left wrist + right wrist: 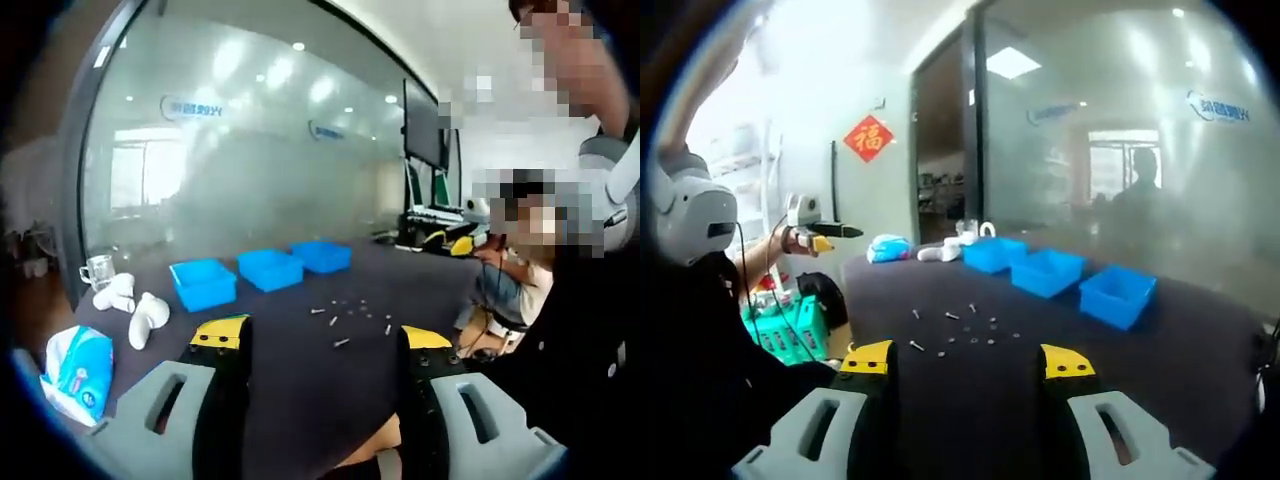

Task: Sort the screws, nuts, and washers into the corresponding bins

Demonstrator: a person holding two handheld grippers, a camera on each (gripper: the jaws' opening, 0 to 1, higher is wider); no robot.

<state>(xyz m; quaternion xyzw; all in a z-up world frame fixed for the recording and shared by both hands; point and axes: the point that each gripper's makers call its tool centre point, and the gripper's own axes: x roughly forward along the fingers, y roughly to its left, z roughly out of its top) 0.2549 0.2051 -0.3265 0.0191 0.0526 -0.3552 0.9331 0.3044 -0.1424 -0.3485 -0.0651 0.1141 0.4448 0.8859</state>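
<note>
1. Right now the left gripper (325,345) sits raised over the near edge of the dark table (290,380), jaws spread wide w/ nothing between them.
2. Right gripper (968,365) likewise: jaws wide apart, empty, above the table's near edge.
3. Loose screws, nuts and washers (350,315) lie scattered on the table, just in front of the bins, on the near side; too small to tell apart.
4. Three blue bins (268,268) stand in a row, near each other, past the hardware. Contents can't be seen.
5. Off the end of the bin row: white objects (135,305), a clear glass mug (98,270) & a blue-white packet (78,368).
6. Behind the bins: frosted glass wall (250,150).
7. In the right gripper view a person's hand (790,240) holds a device up, well apart from the bins.
</note>
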